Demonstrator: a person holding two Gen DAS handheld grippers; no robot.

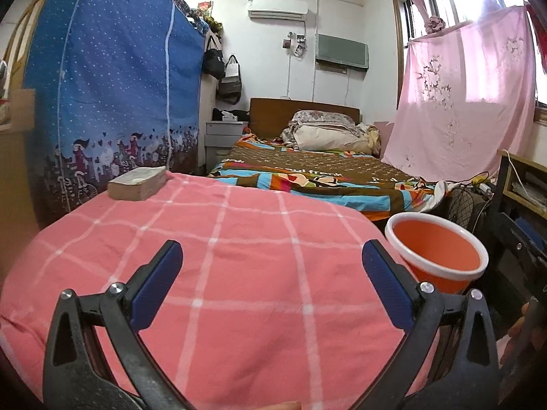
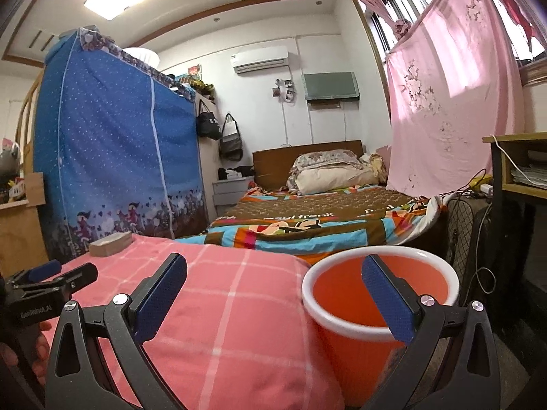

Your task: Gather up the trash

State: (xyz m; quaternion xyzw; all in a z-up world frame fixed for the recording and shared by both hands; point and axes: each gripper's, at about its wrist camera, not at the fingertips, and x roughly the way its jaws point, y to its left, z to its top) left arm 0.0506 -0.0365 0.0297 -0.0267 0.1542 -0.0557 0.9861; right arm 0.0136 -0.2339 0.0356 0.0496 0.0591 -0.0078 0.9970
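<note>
Both tools empty, fingers spread wide: left gripper above the pink checked cloth, right gripper straddling the cloth edge and the orange bin. No trash visible anywhere on the cloth in either view; bin interior appears empty. Only item on the cloth: a thick worn book at the far left corner, well apart from the bin. Not evidently trash; cannot tell. If treated as the item to collect: probably moderately heavy, stiff when closed, liable to fan open. Recommended hold across the thickness near the spine, covers pressed together. Bin likely light thin plastic, easily tipped; avoid knocking the white rim. Cloth soft and wrinkled; liable to snag on a low approach.
</note>
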